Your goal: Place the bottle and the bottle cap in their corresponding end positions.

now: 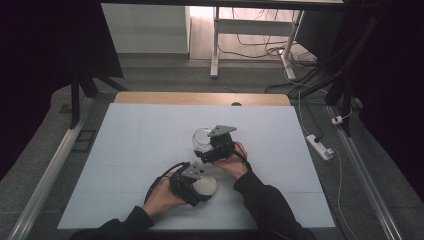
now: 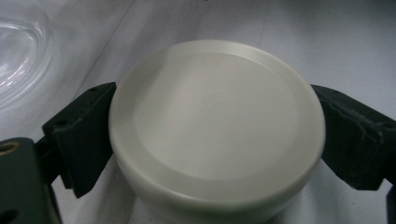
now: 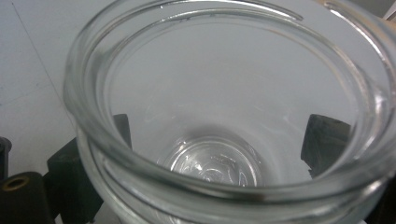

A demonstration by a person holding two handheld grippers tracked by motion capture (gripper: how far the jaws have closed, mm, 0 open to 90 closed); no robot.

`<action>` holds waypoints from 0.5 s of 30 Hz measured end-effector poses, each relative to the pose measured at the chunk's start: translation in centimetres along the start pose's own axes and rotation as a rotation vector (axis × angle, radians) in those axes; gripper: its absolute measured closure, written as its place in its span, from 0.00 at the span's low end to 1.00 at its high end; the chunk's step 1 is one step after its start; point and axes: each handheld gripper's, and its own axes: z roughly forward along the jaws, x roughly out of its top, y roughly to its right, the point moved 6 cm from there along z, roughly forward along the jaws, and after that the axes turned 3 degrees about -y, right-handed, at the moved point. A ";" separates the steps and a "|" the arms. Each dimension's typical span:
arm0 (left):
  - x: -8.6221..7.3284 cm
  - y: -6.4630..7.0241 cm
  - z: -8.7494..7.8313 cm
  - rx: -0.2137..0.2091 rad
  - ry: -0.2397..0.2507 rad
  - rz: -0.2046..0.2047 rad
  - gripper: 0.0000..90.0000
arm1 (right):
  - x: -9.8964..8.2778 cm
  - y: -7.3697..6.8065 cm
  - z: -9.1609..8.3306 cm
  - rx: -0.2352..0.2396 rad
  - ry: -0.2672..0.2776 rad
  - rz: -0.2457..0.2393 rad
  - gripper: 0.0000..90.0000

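Observation:
A round cream lid (image 2: 217, 126) lies flat on the white table, and my left gripper (image 2: 215, 135) is shut on its rim, one black jaw on each side. From above, the lid (image 1: 206, 185) sits near the table's front middle with the left gripper (image 1: 192, 182) over it. A clear glass jar (image 3: 224, 116) stands upright and empty, mouth open; my right gripper (image 3: 215, 154) is shut on its body, jaws showing through the glass. In the high view the jar (image 1: 202, 137) stands just beyond the right gripper (image 1: 212, 147). The jar's edge (image 2: 18, 51) shows up left of the lid.
The white table sheet (image 1: 130, 150) spreads wide to the left and right of the hands. A wooden table edge (image 1: 200, 98) runs along the back. A power strip (image 1: 320, 145) and cables lie on the floor to the right.

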 end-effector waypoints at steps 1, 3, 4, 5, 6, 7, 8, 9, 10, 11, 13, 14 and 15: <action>0.0 0.0 0.0 0.000 -0.001 -0.001 0.09 | 0.0 0.0 0.0 -0.001 -0.001 0.002 0.07; 0.0 0.0 0.0 0.000 -0.003 -0.002 0.09 | 0.0 0.0 0.0 -0.001 -0.001 0.009 0.06; 0.0 0.0 0.1 0.000 -0.006 -0.003 0.09 | 0.0 0.0 0.0 -0.001 -0.001 0.012 0.06; 0.0 0.0 0.1 0.001 -0.010 -0.002 0.09 | 0.0 0.0 0.0 -0.001 0.000 0.015 0.06; 0.0 0.0 0.1 0.003 -0.012 -0.002 0.09 | 0.0 0.0 0.0 0.001 0.002 0.018 0.06; 0.0 0.0 0.1 0.005 -0.016 -0.002 0.09 | 0.0 0.0 0.0 0.006 0.004 0.027 0.05; -0.1 0.0 0.1 0.007 -0.020 -0.006 0.09 | 0.0 0.0 0.0 0.011 0.006 0.036 0.05; -0.1 -0.1 0.2 0.018 -0.024 -0.013 0.09 | 0.1 0.0 0.0 0.016 0.008 0.041 0.05; -0.1 -0.1 0.2 0.019 -0.029 -0.016 0.08 | 0.0 0.0 0.0 0.018 0.006 0.040 0.04; -0.1 -0.1 0.2 0.021 -0.032 -0.017 0.08 | 0.1 0.1 -0.1 0.018 0.008 0.039 0.04; -0.1 -0.1 0.1 0.010 -0.019 -0.015 0.06 | 0.1 0.1 -0.3 0.025 0.017 0.046 0.04; -0.1 -0.1 0.0 0.003 -0.007 -0.025 0.05 | 0.2 0.1 -0.4 0.029 0.020 0.047 0.04; 0.0 -0.1 0.0 -0.008 0.001 -0.035 0.04 | 0.2 0.1 -0.5 0.030 0.023 0.047 0.04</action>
